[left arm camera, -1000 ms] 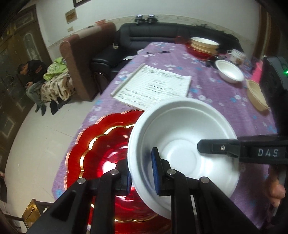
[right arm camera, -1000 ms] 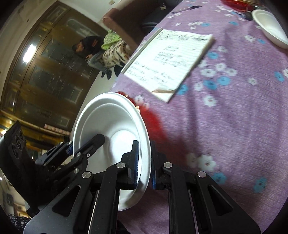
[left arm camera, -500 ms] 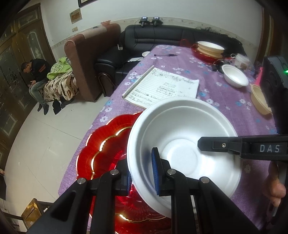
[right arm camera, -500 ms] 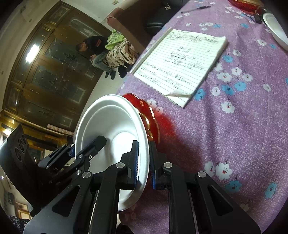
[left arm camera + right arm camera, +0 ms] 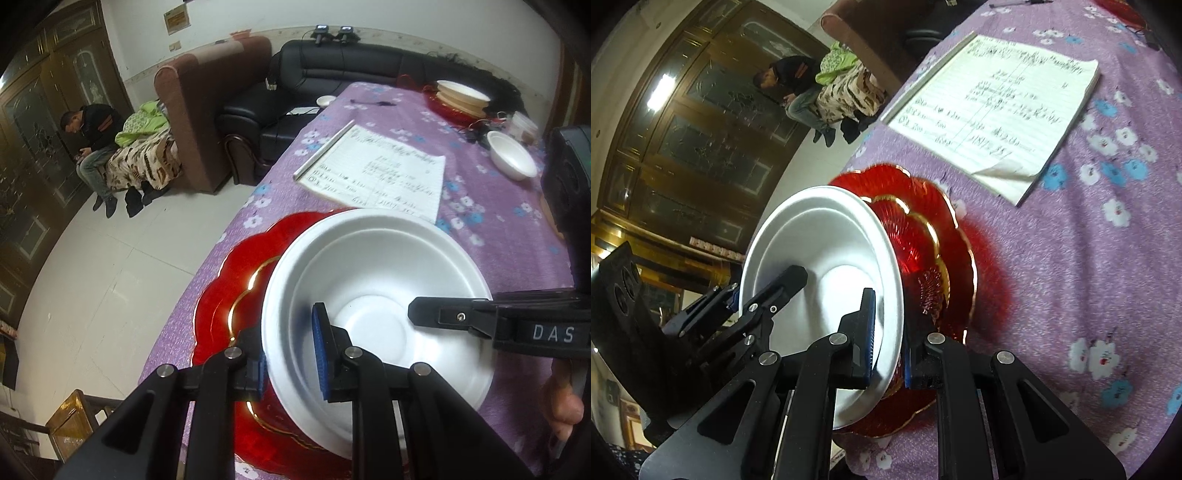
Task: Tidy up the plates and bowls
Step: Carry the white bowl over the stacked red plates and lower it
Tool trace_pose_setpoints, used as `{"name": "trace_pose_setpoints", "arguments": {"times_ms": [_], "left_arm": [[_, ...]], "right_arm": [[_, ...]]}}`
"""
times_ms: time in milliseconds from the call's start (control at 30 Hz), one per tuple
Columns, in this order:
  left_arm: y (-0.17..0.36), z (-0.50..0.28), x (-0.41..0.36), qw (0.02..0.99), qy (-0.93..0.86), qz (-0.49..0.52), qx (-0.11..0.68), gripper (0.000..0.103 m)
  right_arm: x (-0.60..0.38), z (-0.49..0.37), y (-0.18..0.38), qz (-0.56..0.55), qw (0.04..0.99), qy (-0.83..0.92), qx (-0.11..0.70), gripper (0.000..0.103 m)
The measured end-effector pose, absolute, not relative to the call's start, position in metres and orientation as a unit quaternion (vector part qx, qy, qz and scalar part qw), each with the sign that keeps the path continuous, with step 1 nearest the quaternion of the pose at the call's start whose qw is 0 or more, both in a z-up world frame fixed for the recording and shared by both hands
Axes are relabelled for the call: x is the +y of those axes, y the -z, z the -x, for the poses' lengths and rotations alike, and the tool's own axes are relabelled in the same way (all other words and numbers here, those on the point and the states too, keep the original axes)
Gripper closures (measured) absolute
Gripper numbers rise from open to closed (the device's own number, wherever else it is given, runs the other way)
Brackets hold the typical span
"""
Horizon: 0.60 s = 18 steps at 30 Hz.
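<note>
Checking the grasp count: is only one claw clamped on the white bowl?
No, the left claw and right claw each pinch the white bowl rim.

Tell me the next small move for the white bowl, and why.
Probably lower the white bowl straight down until it seats on the red plate, then let go. Both tools pinch its rim, the left tool on one side, the right tool on the opposite one, and the bowl already sits tilted over the plate on the purple tablecloth.

Right gripper (image 5: 889,338) jaws pinch white bowl (image 5: 820,266) rim over red plate (image 5: 934,236).
</note>
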State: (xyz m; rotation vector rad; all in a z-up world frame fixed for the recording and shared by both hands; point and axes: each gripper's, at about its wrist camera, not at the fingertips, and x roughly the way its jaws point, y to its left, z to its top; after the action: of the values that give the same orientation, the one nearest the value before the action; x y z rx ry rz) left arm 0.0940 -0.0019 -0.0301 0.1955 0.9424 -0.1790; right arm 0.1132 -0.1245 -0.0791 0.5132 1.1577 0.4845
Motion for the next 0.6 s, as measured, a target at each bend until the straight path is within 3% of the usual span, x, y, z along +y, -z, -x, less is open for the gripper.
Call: {"name": "trace_pose_setpoints", "arguments": {"times_ms": [267,500,600], "left_arm": [[0.038,-0.095,0.003,0.876,0.084,-0.094,0.466,0.082],[0.042,-0.096,0.003,0.867,0.097,-0.089,0.481,0.081],[0.04,-0.096,0.006,0.868,0.091,-0.092,0.48,0.081]], "right_arm": [[-0.109,-0.113,0.078,-0.204,0.796,-0.216,0.528,0.086],[-0.09,-0.106,0.068,-0.124,0.831,-0.199,0.505,0.063],[-0.08,-0.097,0.057,-0.072,0.852,-0.196,0.48,0.062]]}}
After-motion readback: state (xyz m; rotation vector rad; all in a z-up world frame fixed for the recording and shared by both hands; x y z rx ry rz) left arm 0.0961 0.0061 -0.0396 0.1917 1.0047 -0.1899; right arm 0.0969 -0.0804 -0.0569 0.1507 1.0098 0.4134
